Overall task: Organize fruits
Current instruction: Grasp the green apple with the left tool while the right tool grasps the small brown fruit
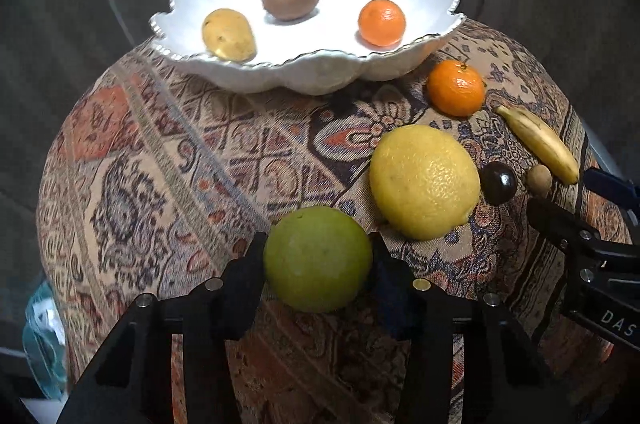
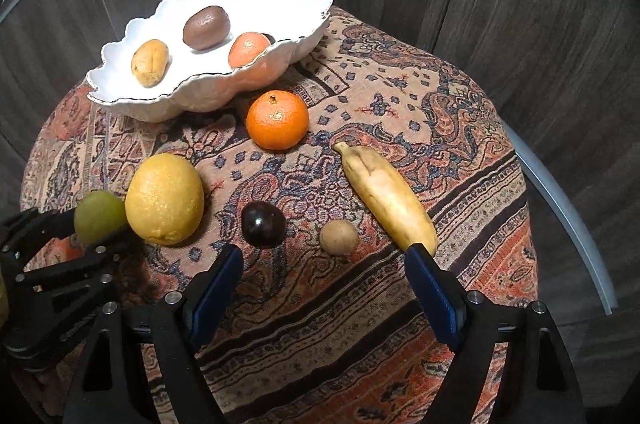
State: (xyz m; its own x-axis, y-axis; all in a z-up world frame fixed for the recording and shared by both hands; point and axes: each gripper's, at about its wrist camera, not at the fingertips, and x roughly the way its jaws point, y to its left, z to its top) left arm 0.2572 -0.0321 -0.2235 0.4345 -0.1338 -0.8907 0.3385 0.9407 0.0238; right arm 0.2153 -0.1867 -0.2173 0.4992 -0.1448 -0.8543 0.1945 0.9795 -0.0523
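**Green fruit gripped at the bench's near edge**

The left hand-held gripper [image 1: 318, 256] clamps the green fruit [image 1: 318, 258] beside the large yellow citrus [image 1: 424, 181] on the patterned cloth [image 1: 180, 163]. The right hand-held gripper [image 2: 324, 260] stands wide and empty near the banana [image 2: 388, 197]. The white scalloped bowl [image 1: 320, 75] holds three fruits.
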